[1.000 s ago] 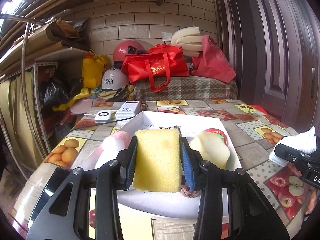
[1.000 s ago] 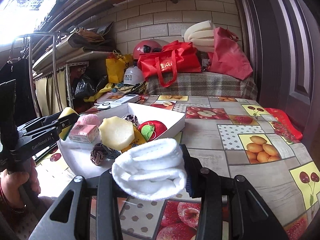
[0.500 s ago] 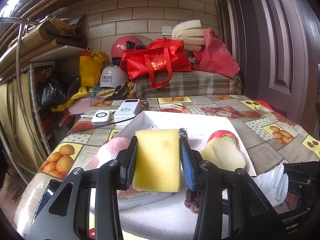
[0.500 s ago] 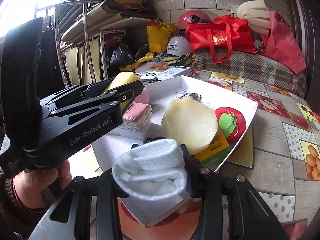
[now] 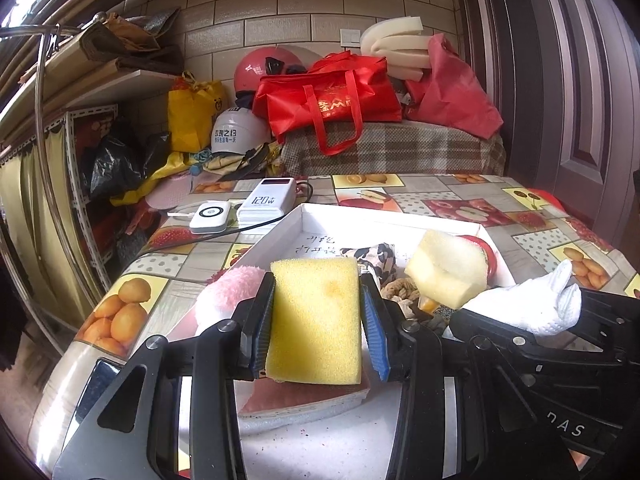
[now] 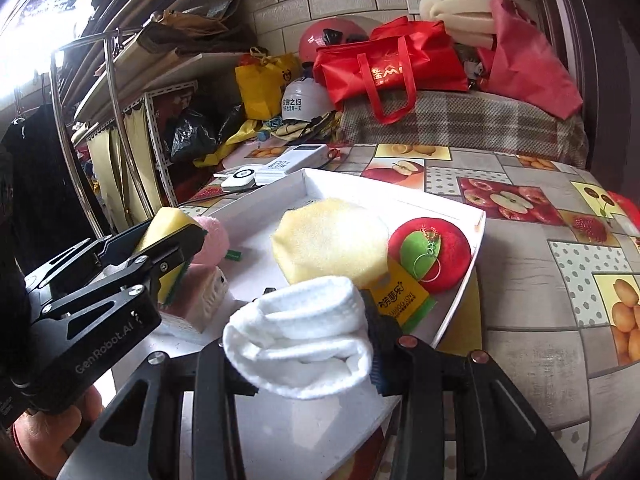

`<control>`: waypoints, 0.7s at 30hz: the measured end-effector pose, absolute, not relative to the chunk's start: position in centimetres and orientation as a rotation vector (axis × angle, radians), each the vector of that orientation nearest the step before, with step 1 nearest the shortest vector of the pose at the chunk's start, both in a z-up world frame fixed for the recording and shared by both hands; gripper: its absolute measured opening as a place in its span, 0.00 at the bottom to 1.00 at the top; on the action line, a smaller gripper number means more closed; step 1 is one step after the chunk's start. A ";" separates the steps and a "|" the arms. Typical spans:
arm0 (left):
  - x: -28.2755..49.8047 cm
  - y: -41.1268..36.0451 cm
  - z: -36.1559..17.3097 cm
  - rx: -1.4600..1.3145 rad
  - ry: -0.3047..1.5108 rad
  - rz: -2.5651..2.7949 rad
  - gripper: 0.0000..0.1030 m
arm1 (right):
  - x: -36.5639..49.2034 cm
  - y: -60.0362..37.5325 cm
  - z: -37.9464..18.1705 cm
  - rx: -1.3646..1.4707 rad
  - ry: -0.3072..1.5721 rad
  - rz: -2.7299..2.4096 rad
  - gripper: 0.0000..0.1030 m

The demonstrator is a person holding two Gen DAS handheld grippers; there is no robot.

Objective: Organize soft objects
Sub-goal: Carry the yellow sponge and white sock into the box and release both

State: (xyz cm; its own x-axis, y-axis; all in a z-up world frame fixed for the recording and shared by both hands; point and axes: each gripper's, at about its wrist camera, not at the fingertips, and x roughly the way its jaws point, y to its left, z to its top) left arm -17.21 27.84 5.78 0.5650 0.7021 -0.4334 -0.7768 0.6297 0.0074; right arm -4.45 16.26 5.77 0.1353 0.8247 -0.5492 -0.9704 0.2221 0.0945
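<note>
While several soft things already lie in the white tray — a pale foam piece, a red plush, a pink puff and a pink block — two are not yet set down. The left gripper grasps a yellow sponge between its fingers, held just above the tray's near left part. The right gripper clenches a rolled white sock over the tray's near edge. I judge the sorting well along: both items need placing in bare spots, then releasing. The worktop beside the tray shows no other soft items
</note>
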 end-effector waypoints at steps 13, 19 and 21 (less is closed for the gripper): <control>-18.9 27.8 6.1 -0.198 0.339 0.962 0.84 | -6.5 17.0 6.2 -0.413 0.447 1.311 0.96; -19.6 27.0 6.3 -0.179 0.301 0.988 1.00 | -6.9 16.0 6.7 -0.387 0.387 1.297 1.00; -19.8 26.9 6.3 -0.181 0.302 0.989 1.00 | -7.0 16.0 6.7 -0.389 0.382 1.296 1.00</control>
State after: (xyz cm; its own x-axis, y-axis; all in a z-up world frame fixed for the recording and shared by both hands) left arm -19.85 26.91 6.34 0.5127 0.7921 -0.3313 -0.8420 0.5393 -0.0137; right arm -6.97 15.97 6.73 0.2282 0.8462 -0.4815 -0.9721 0.2259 -0.0637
